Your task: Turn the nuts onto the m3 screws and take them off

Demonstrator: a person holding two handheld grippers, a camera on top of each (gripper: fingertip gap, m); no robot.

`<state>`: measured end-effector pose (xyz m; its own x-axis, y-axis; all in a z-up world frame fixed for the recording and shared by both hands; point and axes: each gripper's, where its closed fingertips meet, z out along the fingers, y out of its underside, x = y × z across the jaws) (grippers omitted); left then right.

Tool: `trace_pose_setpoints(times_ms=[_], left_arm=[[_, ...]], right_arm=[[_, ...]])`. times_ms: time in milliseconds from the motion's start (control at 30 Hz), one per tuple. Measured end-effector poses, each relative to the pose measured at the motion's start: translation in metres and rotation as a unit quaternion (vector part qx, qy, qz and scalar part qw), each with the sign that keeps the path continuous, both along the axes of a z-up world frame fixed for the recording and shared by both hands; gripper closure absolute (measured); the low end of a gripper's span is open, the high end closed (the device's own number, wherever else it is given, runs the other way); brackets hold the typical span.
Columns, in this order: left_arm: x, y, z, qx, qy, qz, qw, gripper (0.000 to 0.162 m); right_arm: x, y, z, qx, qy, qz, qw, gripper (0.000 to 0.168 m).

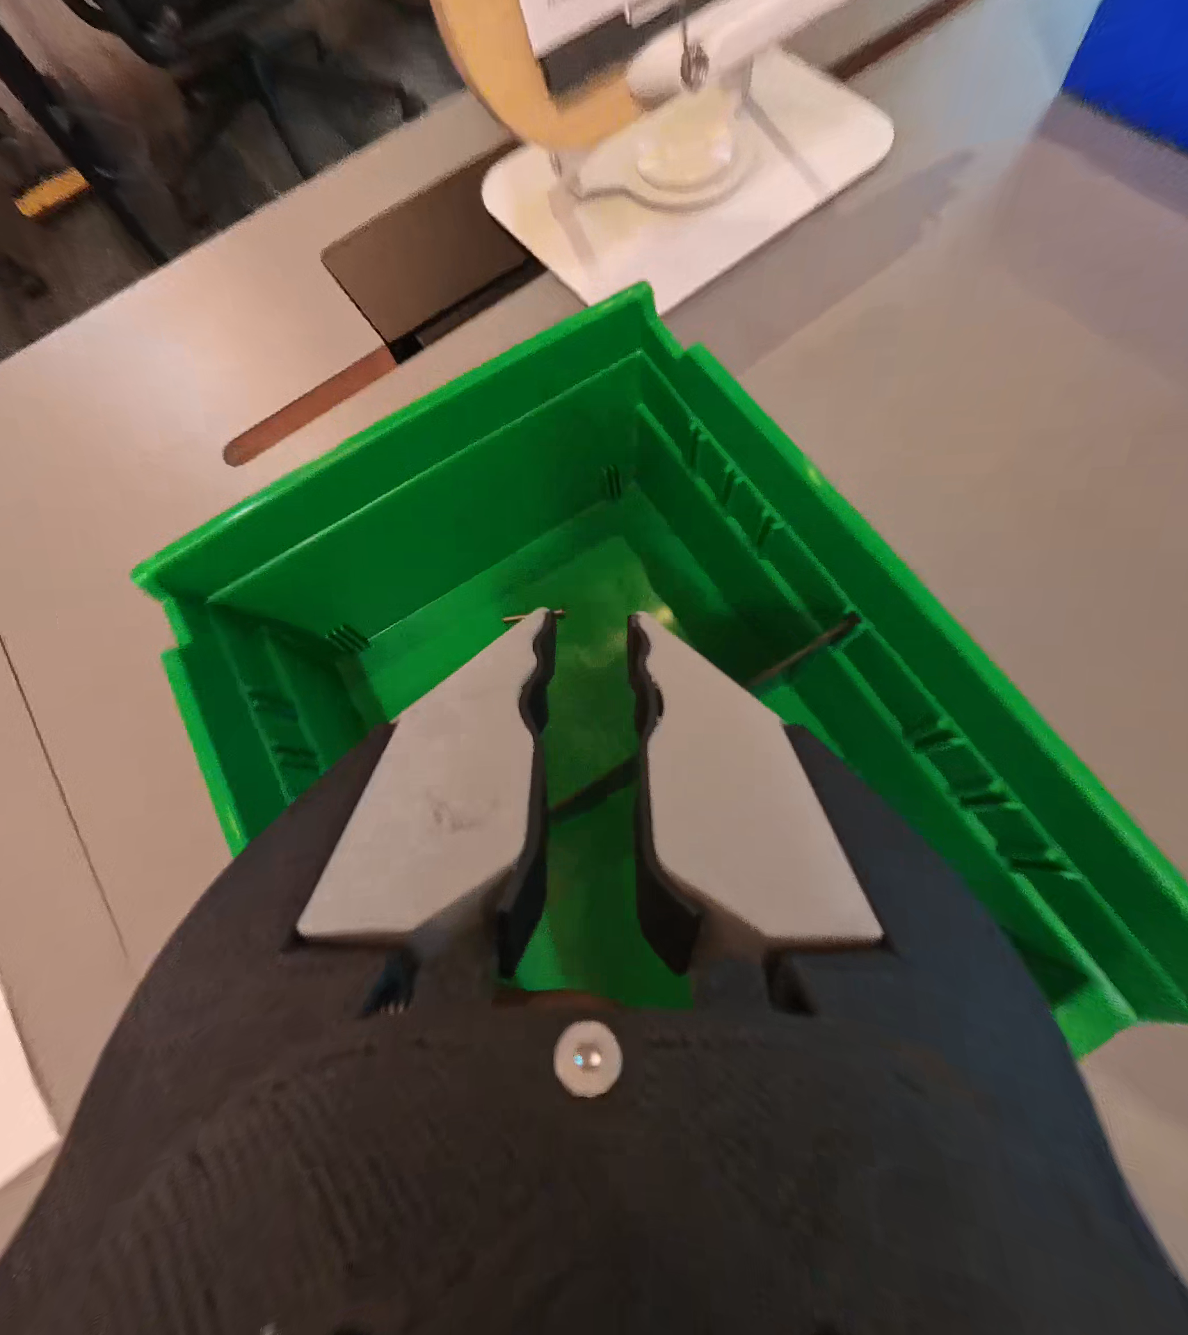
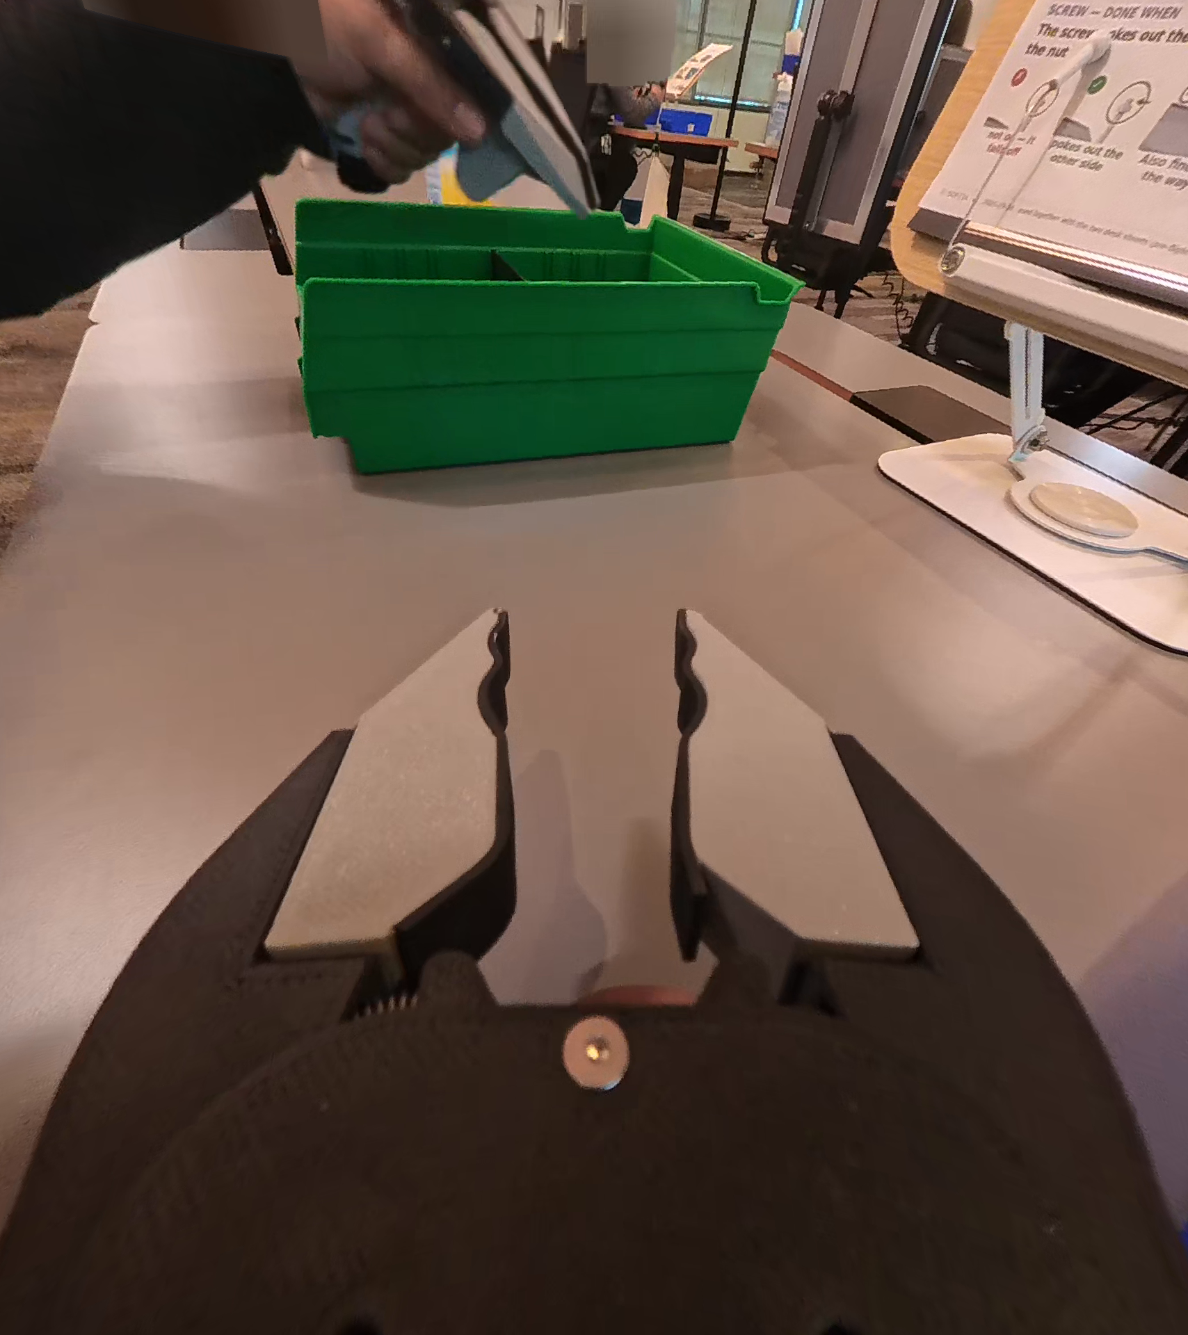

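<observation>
left tongs (image 1: 590, 614) parted over green bin (image 1: 432, 520), contents blurred | right tongs (image 2: 590, 614) wide, empty

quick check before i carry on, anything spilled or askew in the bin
Nothing stands out. The green bin sits flat on the table, unspilled, its divider upright; the open left gripper points into it.

Your work surface is a grey table (image 2: 577, 549); a green bin (image 2: 533, 376) sits directly on it toward the far end, its inside split by a dark divider; to your right a white stand base (image 2: 1082, 549) rests flat on the tabletop (it carries a tilted instruction sheet); between bin and base a dark rectangular panel (image 2: 916, 412) lies flush in the surface.
</observation>
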<state>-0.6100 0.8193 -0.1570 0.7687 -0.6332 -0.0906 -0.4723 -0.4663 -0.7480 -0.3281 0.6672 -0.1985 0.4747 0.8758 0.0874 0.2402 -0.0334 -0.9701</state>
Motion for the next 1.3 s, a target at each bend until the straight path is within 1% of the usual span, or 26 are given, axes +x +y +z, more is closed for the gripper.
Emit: trace_pose_setpoints(times_ms=[33, 100, 200, 267, 367, 467, 600, 767, 933, 1067, 1100, 1200, 1300], left_arm=[[0.001, 0.008, -0.006, -0.012, 0.023, -0.008, 1.0, 0.144], [0.004, 0.02, -0.022, -0.041, 0.071, -0.04, 0.996, 0.143], [-0.001, 0.043, -0.048, -0.08, 0.136, -0.048, 0.986, 0.141], [-0.005, 0.054, -0.066, -0.112, 0.162, -0.043, 0.979, 0.139], [-0.008, 0.06, -0.092, -0.156, 0.195, -0.054, 0.967, 0.139], [-0.013, 0.064, -0.105, -0.167, 0.229, -0.058, 0.957, 0.139], [-0.007, 0.066, -0.11, -0.166, 0.235, -0.081, 0.954, 0.139], [-0.012, 0.068, -0.115, -0.153, 0.301, -0.136, 0.931, 0.142], [-0.009, 0.065, -0.116, -0.13, 0.324, -0.22, 0.911, 0.143], [-0.003, 0.059, -0.119, -0.126, 0.327, -0.272, 0.896, 0.153], [-0.003, 0.057, -0.119, -0.131, 0.326, -0.277, 0.895, 0.156], [-0.003, 0.057, -0.12, -0.148, 0.316, -0.274, 0.896, 0.157], [-0.002, 0.056, -0.12, -0.148, 0.319, -0.285, 0.892, 0.158]], right_arm=[[0.0, 0.0, 0.0, 0.001, -0.003, 0.0, 1.0, 0.125], [-0.001, -0.001, 0.0, 0.004, -0.004, 0.0, 1.0, 0.125], [0.0, 0.0, 0.0, 0.003, -0.001, 0.0, 1.0, 0.125], [0.0, 0.0, 0.0, -0.001, 0.002, 0.0, 1.0, 0.125], [0.001, 0.001, 0.001, -0.005, 0.007, 0.0, 1.0, 0.125], [0.002, 0.001, 0.002, -0.006, 0.01, 0.0, 1.0, 0.125], [0.002, 0.001, 0.002, -0.009, 0.011, 0.0, 1.0, 0.126], [0.004, 0.003, 0.003, -0.022, 0.025, -0.001, 0.999, 0.126], [0.007, 0.005, 0.005, -0.036, 0.042, -0.002, 0.998, 0.127], [0.008, 0.006, 0.006, -0.044, 0.048, -0.002, 0.998, 0.127], [0.008, 0.007, 0.006, -0.045, 0.05, -0.001, 0.998, 0.127], [0.009, 0.007, 0.006, -0.051, 0.054, -0.001, 0.997, 0.128], [0.009, 0.008, 0.006, -0.054, 0.056, -0.001, 0.997, 0.128]])
